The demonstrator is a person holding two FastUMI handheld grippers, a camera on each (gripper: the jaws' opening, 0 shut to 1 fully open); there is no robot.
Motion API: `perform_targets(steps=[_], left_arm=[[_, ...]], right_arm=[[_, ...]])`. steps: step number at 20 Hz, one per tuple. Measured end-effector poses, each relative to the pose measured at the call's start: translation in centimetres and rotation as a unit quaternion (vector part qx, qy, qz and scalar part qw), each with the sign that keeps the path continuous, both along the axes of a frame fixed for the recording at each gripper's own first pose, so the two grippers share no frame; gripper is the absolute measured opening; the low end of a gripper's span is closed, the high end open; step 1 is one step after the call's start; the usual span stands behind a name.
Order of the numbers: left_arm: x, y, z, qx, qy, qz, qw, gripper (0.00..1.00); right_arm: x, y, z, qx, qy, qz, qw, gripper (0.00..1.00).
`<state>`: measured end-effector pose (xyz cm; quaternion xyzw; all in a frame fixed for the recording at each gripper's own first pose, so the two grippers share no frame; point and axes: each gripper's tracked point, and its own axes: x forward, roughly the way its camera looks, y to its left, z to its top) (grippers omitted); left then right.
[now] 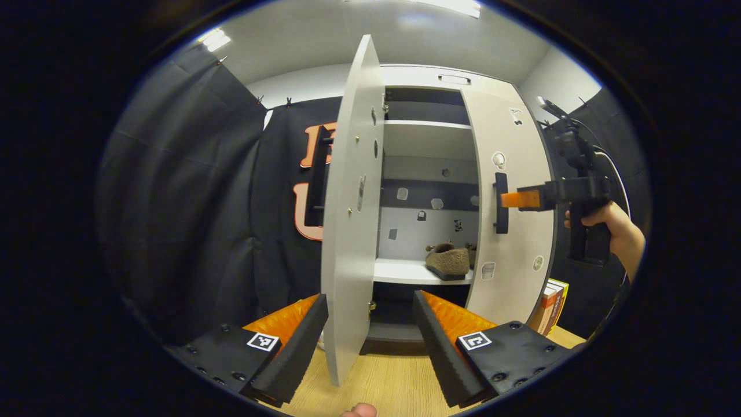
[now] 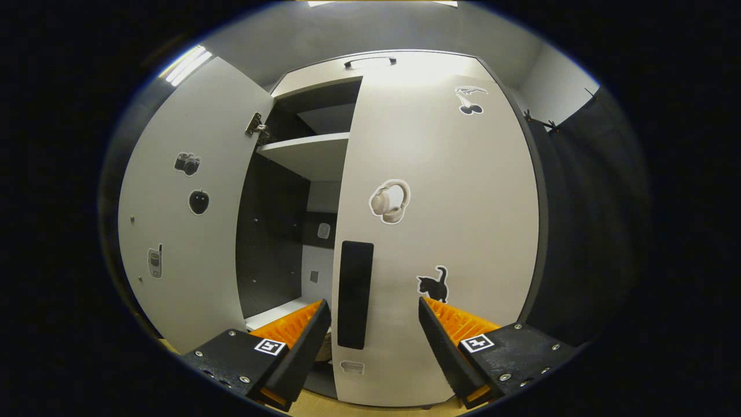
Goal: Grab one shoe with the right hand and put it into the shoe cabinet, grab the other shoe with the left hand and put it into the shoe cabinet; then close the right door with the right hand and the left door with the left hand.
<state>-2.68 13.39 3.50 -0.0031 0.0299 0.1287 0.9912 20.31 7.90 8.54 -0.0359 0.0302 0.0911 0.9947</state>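
In the left gripper view, the left gripper (image 1: 370,341) sits low in the foreground with its two fingers spread wide apart and gripping nothing. The lower edge of the left door (image 1: 350,220) stands edge-on in the gap between them. This door is swung well out from the shoe cabinet (image 1: 428,139), and its dark handle (image 1: 317,174) shows on its outer face, to the left of the edge. Past the door, the cabinet's inside shows pale shelves. On the lower shelf (image 1: 399,271) rests a brown shoe (image 1: 448,260), with a bit of a second shoe (image 1: 472,252) just behind it. Further right, the right door (image 1: 512,214) is almost shut. The right gripper (image 1: 512,199), held in a person's hand (image 1: 608,223), has its tips right at that door's dark handle (image 1: 501,202), though actual contact cannot be told. A stack of books (image 1: 553,304) stands beside the cabinet's right foot on the wooden table (image 1: 393,382). In the right gripper view, the left door's inner face carries small stickers, and the right gripper's fingers are wide apart around nothing, facing the right door's outer face with the handle showing between them.
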Motion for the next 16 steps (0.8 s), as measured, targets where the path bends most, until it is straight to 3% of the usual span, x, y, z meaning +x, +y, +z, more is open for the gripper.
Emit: perform_targets(steps=[1, 4, 6, 11, 16], left_arm=[[-0.3, 1.0, 0.7, 0.001, -0.001, 0.006, 1.000, 0.99], [-1.1, 5.7, 3.5, 0.038, 0.003, 0.045, 0.998, 0.94], [-1.2, 9.2, 5.3, 0.061, 0.009, 0.073, 0.995, 0.96], [2.7, 14.1, 10.3, 0.059, -0.012, 0.077, 0.995, 0.94], [6.3, 14.3, 12.7, 0.072, -0.033, 0.071, 0.994, 0.94]], right_arm=[[-0.5, -0.4, 0.1, 0.000, -0.001, -0.001, 1.000, 0.94], [-1.7, -2.1, -0.1, -0.018, -0.003, -0.014, 1.000, 0.94], [-2.6, -3.0, -0.2, -0.020, -0.003, -0.020, 1.000, 0.94], [-4.6, -4.2, -0.5, -0.007, -0.006, -0.033, 0.999, 0.94], [-5.5, -5.6, -1.1, 0.015, 0.001, -0.042, 0.999, 0.94]])
